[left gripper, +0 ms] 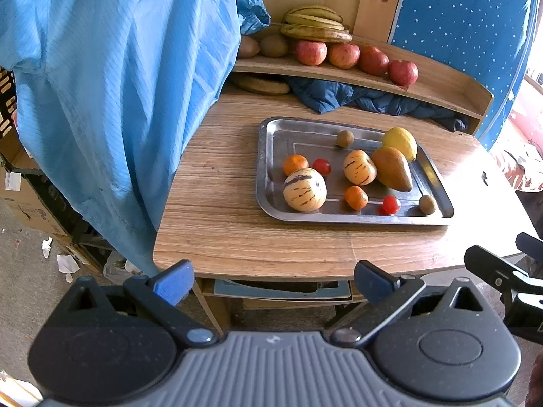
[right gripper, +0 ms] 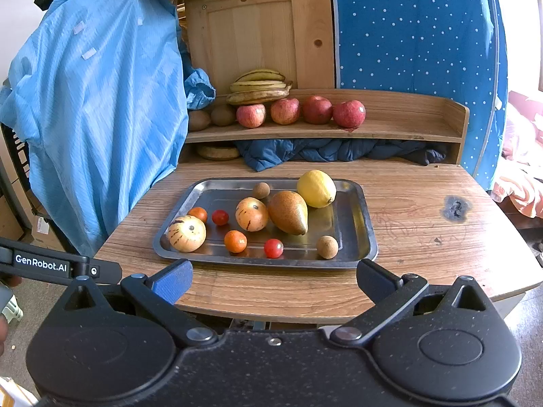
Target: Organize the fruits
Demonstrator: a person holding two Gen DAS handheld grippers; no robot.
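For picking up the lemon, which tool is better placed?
Right, probably. The lemon sits at the tray's far right corner, and the right tool faces the tray squarely. The left tool is open too but sits off toward the tray's left.

You have one metal tray (right gripper: 359,203) on the tabletop (right gripper: 424,230) holding ten fruits: two striped melons (right gripper: 186,233), two small oranges (right gripper: 235,241), two cherry tomatoes (right gripper: 273,248), two little brown round fruits (right gripper: 327,247), one pear (right gripper: 289,212) and one lemon (right gripper: 316,188). On the far shelf (right gripper: 400,129) you can count four red apples (right gripper: 349,113), one bunch of bananas (right gripper: 259,87) and two kiwis (right gripper: 223,114) at its left end
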